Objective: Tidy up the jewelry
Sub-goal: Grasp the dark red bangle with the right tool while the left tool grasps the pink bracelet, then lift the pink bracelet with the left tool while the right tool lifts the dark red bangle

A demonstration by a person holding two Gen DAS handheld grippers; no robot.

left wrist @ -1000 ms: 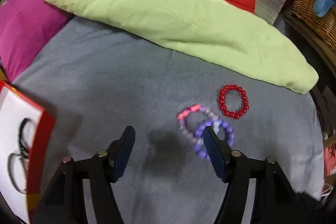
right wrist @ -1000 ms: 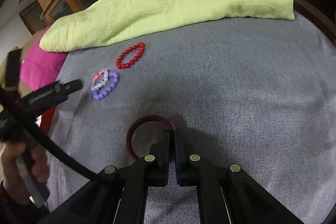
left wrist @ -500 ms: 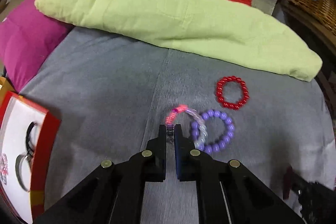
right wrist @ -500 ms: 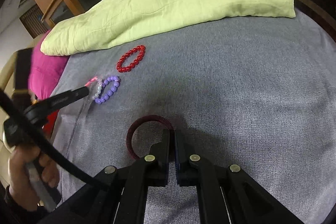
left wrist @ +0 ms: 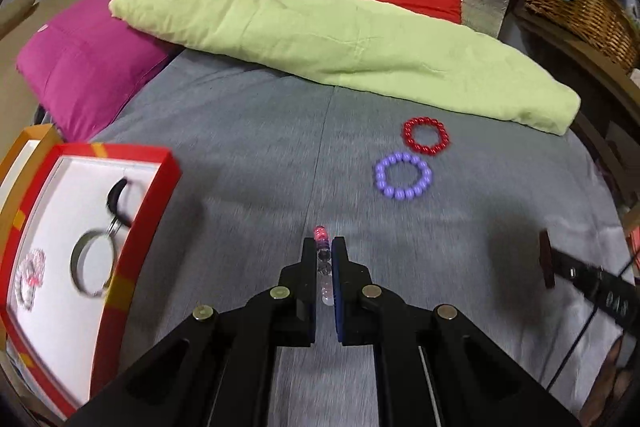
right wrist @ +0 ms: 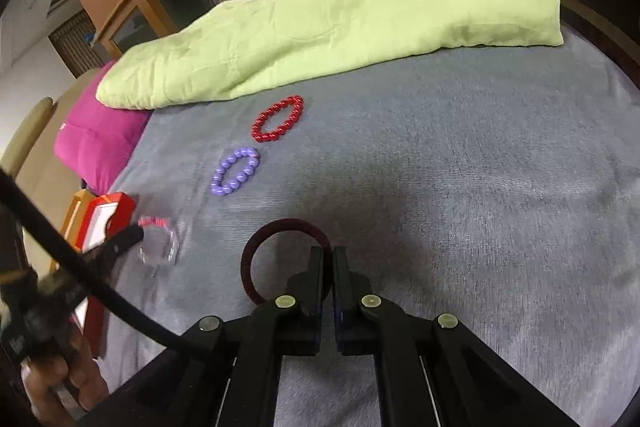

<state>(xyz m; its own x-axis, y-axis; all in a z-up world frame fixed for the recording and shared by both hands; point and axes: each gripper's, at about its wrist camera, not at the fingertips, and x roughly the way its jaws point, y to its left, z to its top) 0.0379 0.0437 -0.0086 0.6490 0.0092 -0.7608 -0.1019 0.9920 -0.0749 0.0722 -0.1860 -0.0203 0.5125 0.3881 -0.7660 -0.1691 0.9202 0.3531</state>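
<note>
A: The grey bed (left wrist: 248, 155) takes up most of both views, with a green quilt (left wrist: 320, 39) across its far side and a magenta pillow (left wrist: 84, 79) at the far left. What has changed in the last second?

B: A second ago the left tool (left wrist: 323, 253) stood wide over the clear-and-pink bracelet (left wrist: 322, 247), which overlapped the purple bracelet (left wrist: 403, 175). Half a second ago the fingers had pinched it. Now it is off the bed and the purple one lies alone, near the red bracelet (left wrist: 426, 135).

A: So the pick succeeded?

B: It looks so. The left view has swung left, and the red-rimmed tray (left wrist: 120, 259) fills more of its near-left corner, so the carry to the tray seems under way. A dark ring, a metal hoop and a pale beaded piece lie in it.

A: And the right tool (right wrist: 328, 263)?

B: Narrow, clamped on the rim of the maroon bangle (right wrist: 286, 227), much as before. Whether the bangle is lifted or resting on the bed cannot be told.

A: What does each view add?

B: The left view sees the clear-and-pink bracelet edge-on between the fingers, only a few beads. The right view shows it as a blurred loop (right wrist: 158, 241) hanging from the tool just right of the tray, and also the hand gripping the left handle. Only the left view shows the tray's contents.
</note>
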